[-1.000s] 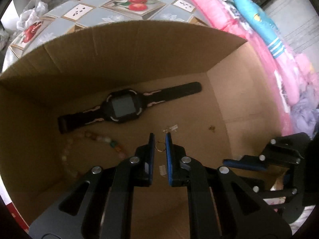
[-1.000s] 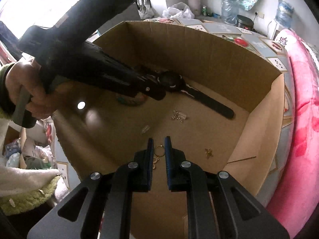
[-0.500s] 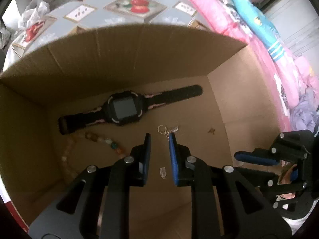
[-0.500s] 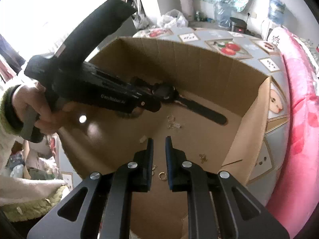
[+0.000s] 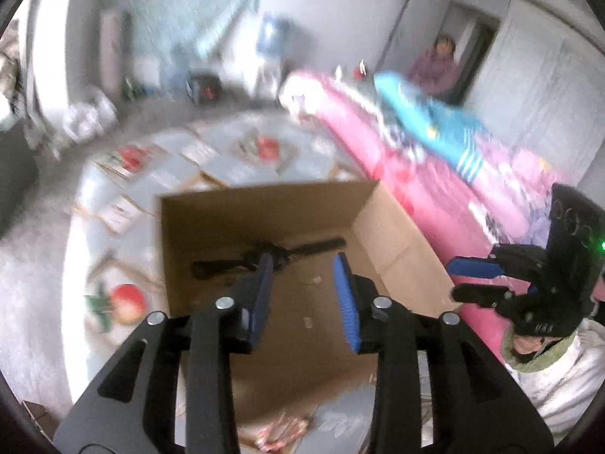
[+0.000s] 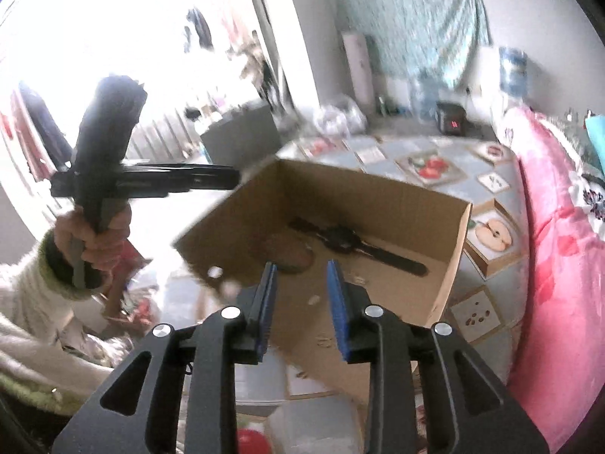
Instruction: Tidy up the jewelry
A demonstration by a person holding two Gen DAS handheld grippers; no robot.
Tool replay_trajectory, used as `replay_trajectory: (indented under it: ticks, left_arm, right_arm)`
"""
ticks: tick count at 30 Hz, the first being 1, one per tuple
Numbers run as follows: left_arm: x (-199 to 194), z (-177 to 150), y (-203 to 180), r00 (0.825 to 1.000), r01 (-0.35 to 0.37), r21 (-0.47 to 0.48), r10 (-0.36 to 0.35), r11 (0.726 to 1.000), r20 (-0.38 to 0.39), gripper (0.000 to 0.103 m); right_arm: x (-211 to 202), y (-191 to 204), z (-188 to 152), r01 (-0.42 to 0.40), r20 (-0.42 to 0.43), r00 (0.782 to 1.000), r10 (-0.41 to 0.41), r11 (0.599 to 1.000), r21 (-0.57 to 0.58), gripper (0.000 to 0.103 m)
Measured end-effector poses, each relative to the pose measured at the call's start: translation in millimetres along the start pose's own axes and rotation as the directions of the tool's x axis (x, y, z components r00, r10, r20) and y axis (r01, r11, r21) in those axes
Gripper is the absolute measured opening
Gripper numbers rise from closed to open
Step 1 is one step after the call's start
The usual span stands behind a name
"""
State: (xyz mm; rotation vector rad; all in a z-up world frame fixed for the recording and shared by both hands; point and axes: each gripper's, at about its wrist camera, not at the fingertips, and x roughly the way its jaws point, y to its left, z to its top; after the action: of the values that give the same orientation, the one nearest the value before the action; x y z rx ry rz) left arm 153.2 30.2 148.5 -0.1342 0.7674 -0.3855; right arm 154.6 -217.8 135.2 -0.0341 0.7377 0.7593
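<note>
Black strap wristwatch [image 5: 264,259] lies in brown cardboard box [image 5: 397,249], far beyond both grippers [image 5: 302,265] [image 6: 302,266]; jaws just opening, released, nothing between.

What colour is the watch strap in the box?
Black: the watch strap looks plain black, clearest in the right wrist view, inside the cardboard box.

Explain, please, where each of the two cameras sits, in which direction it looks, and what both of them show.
Left wrist: sits on the left gripper, looks down into the cardboard box; its open jaws show, also the right gripper and a sleeve.
Right wrist: sits on the right gripper, looks into the box from the other side; its open jaws show, also the left gripper and the hand holding it.
Shared: the box, the black watch, the tiled table, the pink bedding.
</note>
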Motion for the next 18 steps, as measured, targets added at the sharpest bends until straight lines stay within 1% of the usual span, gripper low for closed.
replay_trajectory:
  ticks: [2,3,4,5,6,7,8,11,12,13,14,15,16,17,18]
  left_arm:
    - [-37.4,-18.3,2.7,0.995,-0.040,-0.006,0.040,0.999,0.092,0.038]
    - [-49.7,-26.1,4.2,0.991,-0.056,-0.012,0.057,0.998,0.121,0.040]
    - [-63.5,-37.3,5.9,0.986,-0.074,-0.020,0.076,0.997,0.149,0.045]
    - [-74.4,-49.1,7.9,0.981,-0.095,-0.032,0.099,0.995,0.168,0.050]
    - [-80.2,-58.5,9.2,0.978,-0.109,-0.045,0.115,0.993,0.173,0.052]
    - [-83.5,-67.4,10.8,0.978,-0.117,-0.060,0.126,0.991,0.169,0.056]
    - [-84.7,-76.9,13.6,0.979,-0.119,-0.076,0.129,0.990,0.156,0.062]
    - [-68.1,-103.3,18.8,0.986,-0.133,-0.112,0.142,0.985,0.086,0.065]
    - [-54.3,-113.9,19.7,0.985,-0.161,-0.116,0.167,0.980,0.044,0.066]
    - [-43.5,-121.1,20.6,0.982,-0.186,-0.111,0.189,0.976,0.012,0.066]
    - [-26.8,-131.0,20.0,0.974,-0.228,-0.096,0.227,0.969,-0.031,0.066]
    - [-17.9,-139.0,20.3,0.966,-0.255,-0.082,0.251,0.963,-0.056,0.066]
    - [-2.4,-147.3,19.2,0.950,-0.301,-0.047,0.296,0.952,-0.095,0.066]
    - [12.2,-153.9,18.0,0.930,-0.347,-0.005,0.343,0.938,-0.127,0.066]
    - [21.9,-158.1,16.7,0.920,-0.365,0.023,0.364,0.931,-0.143,0.066]
  right_arm:
    - [-15.4,7.6,-13.5,-0.036,0.047,0.998,0.036,0.999,0.002,0.031]
    - [-20.0,11.0,-20.6,-0.054,0.059,0.997,0.054,0.998,0.008,0.033]
    - [-22.8,13.5,-28.1,-0.073,0.064,0.995,0.072,0.997,0.016,0.034]
    - [-23.8,17.7,-38.8,-0.100,0.060,0.993,0.098,0.995,0.029,0.034]
    - [-22.3,20.6,-45.9,-0.109,0.050,0.993,0.107,0.993,0.036,0.035]
    - [-20.5,23.5,-52.1,-0.111,0.039,0.993,0.110,0.993,0.043,0.037]
    - [-15.0,26.9,-61.5,-0.113,0.020,0.993,0.112,0.992,0.057,0.038]
    - [5.4,30.8,-82.1,-0.105,-0.035,0.993,0.110,0.987,0.121,0.040]
    - [13.6,31.7,-87.6,-0.092,-0.052,0.994,0.100,0.986,0.140,0.041]
    - [25.9,33.0,-93.9,-0.047,-0.082,0.995,0.060,0.986,0.158,0.042]
    - [33.5,34.1,-97.6,-0.006,-0.101,0.995,0.023,0.986,0.165,0.042]
    - [43.6,35.1,-102.3,0.045,-0.123,0.992,-0.024,0.983,0.176,0.043]
    - [51.2,35.4,-106.3,0.068,-0.137,0.990,-0.041,0.978,0.199,0.043]
    - [55.9,34.8,-108.8,0.064,-0.139,0.990,-0.033,0.972,0.225,0.043]
    - [60.0,34.2,-110.9,0.054,-0.139,0.990,-0.019,0.965,0.255,0.043]
